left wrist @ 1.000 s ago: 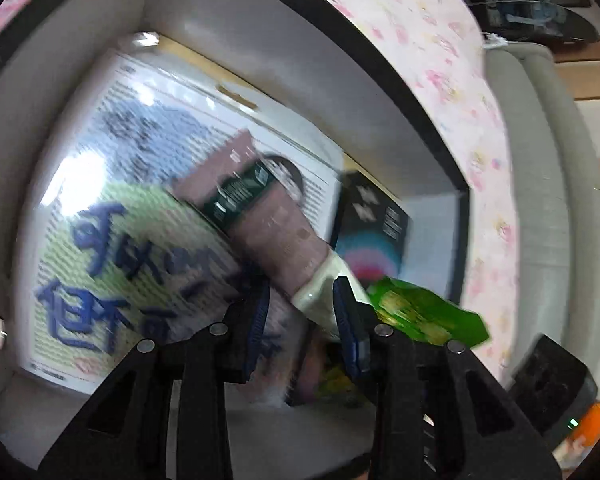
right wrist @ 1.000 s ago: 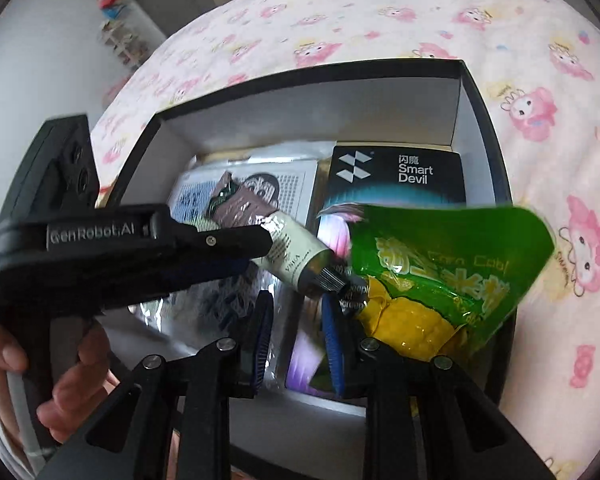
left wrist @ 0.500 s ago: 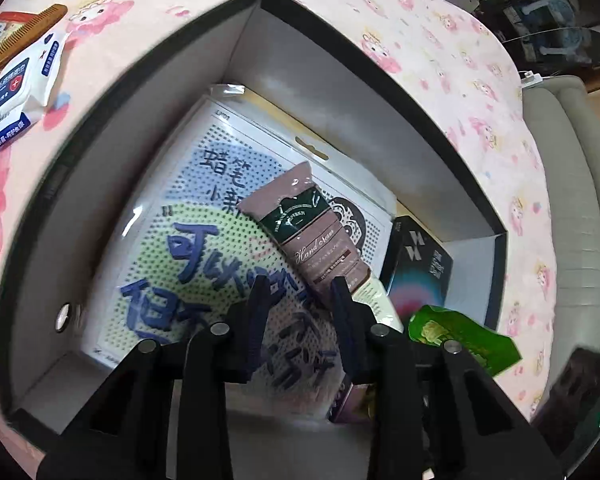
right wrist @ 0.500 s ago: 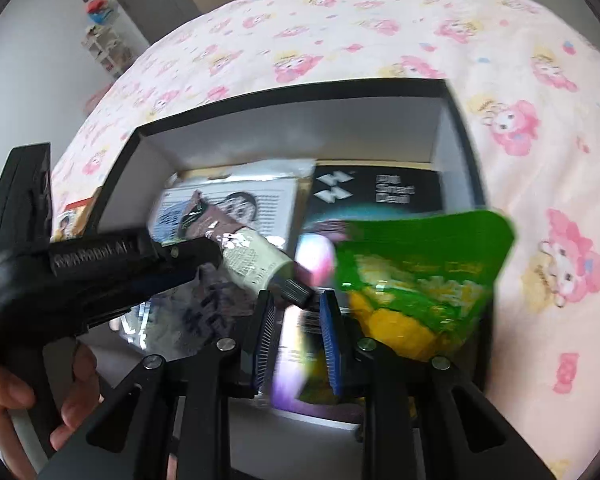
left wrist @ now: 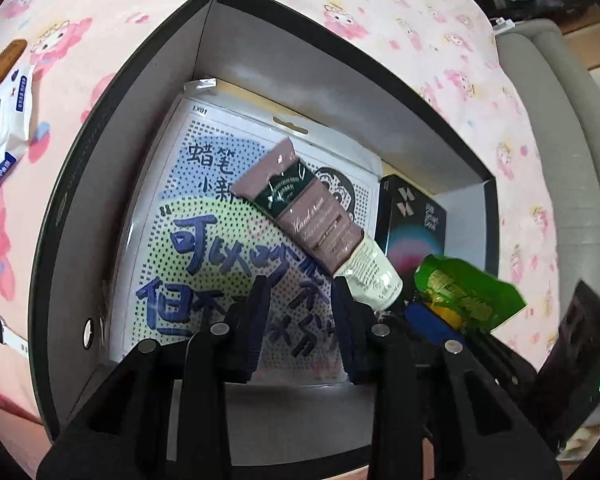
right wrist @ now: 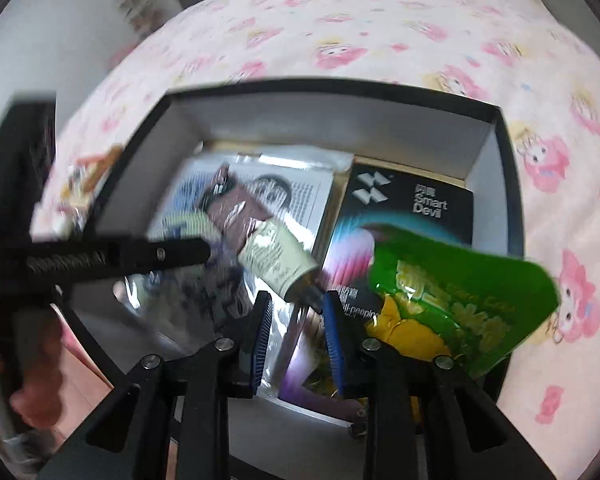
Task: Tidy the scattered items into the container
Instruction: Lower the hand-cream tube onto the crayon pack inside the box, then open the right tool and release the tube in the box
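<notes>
The brown-and-cream hand-cream tube [left wrist: 312,216] lies inside the black cardboard box with white inner walls [left wrist: 340,44]. It lies diagonally on the clear plastic packet with blue printed characters [left wrist: 204,240], crimped end toward the far wall and cap end toward me.

Change over the last second: my left gripper [left wrist: 299,292] was low in the box with its fingertips either side of the tube's cap end. It has now drawn back and up, and the whole box opening shows in the left wrist view. The tube has kept its place on the packet. I judge that the tube is stowed and needs no further handling.

Tong state:
- Left: fingers spread, nothing between them. The tube's cap end lies just beyond and to the right of the right fingertip, clear of it.
- Right gripper [right wrist: 297,304]: fingers spread, nothing between them. It hovers over the near edge of the box, and the tube's cap points into the gap from beyond the tips.

Beside the tube to the right lies a black carton with white lettering [right wrist: 412,200]. A green-and-yellow snack bag [right wrist: 460,292] stands in the near right corner, just outside my right finger; whether it touches the finger I cannot tell.

Outside the box, on the pink cartoon-print bedspread [left wrist: 420,20], a white-and-blue wipes pack [left wrist: 0,132] and a wooden comb [left wrist: 0,60] lie well to the left. These appear to be left for tidying.
</notes>
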Action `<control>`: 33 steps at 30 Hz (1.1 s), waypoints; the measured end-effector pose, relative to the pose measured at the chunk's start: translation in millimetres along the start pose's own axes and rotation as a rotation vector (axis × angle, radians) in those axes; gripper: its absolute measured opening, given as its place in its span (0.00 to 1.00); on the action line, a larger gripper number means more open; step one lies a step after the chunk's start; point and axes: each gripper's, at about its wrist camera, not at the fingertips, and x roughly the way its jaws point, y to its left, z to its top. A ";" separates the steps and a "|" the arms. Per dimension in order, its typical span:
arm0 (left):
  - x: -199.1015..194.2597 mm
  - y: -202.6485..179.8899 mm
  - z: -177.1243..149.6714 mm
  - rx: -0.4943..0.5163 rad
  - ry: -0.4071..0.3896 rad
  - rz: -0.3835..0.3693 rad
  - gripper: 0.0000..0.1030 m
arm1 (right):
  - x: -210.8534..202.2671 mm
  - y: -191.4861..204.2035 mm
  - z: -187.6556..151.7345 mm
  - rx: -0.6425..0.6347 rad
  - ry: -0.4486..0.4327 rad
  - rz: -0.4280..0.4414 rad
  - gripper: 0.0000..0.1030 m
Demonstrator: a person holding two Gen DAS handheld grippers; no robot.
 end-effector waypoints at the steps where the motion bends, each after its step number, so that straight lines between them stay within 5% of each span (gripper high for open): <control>1: 0.4 -0.6 0.4 0.010 0.000 0.008 0.30 | 4.3 0.1 0.5 0.010 0.010 -0.015 0.23; 11: 15.1 1.5 15.6 0.029 0.013 0.056 0.31 | 16.5 -14.8 27.0 0.071 0.063 -0.021 0.27; 17: 14.1 4.8 29.3 0.019 -0.008 0.087 0.31 | 7.8 -19.8 45.0 0.104 0.000 -0.023 0.27; 33: 25.6 -4.0 48.4 0.043 -0.005 0.109 0.31 | 6.9 -36.6 58.7 0.241 0.002 0.106 0.28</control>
